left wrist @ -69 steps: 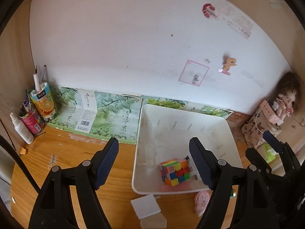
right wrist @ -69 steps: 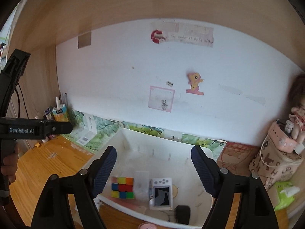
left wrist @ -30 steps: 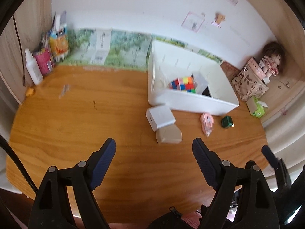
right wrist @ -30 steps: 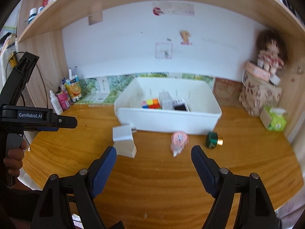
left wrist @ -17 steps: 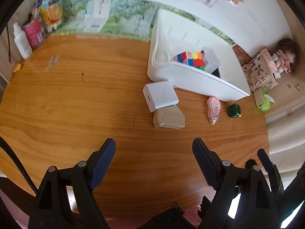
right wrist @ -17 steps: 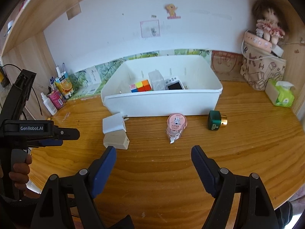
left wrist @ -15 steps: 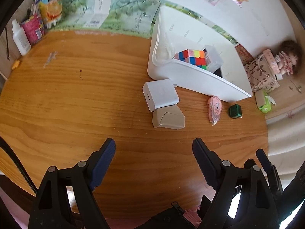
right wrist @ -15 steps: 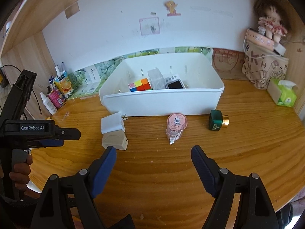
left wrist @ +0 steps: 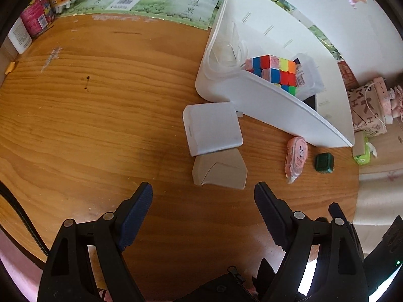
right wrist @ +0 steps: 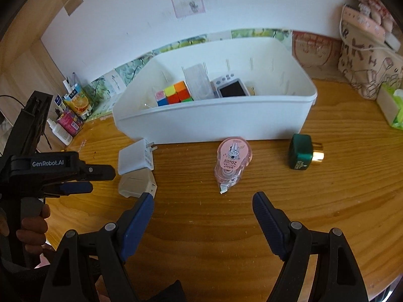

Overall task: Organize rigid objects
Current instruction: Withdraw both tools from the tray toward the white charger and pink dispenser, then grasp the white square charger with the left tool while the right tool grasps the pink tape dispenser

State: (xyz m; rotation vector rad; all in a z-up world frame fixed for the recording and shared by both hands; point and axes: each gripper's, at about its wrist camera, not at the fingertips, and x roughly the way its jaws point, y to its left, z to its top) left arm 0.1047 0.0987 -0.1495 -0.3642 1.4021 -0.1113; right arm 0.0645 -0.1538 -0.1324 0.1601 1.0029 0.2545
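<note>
Both our grippers hang wide open and empty above the desk.

Our left gripper (left wrist: 203, 193) has its fingers spread far apart above the wooden desk (left wrist: 88, 115), just before the beige box (left wrist: 219, 168) and touching nothing. Our right gripper (right wrist: 203, 204) is equally spread, near the pink tape dispenser (right wrist: 231, 162). The white charger (left wrist: 212, 128) touches the beige box; the green bottle (right wrist: 303, 154) lies beside the white bin (right wrist: 214, 120), which holds the colour cube (right wrist: 173, 93).

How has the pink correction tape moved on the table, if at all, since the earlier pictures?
No. The pink correction tape lies where it did, just in front of the white bin, between the white charger and the green bottle.
</note>
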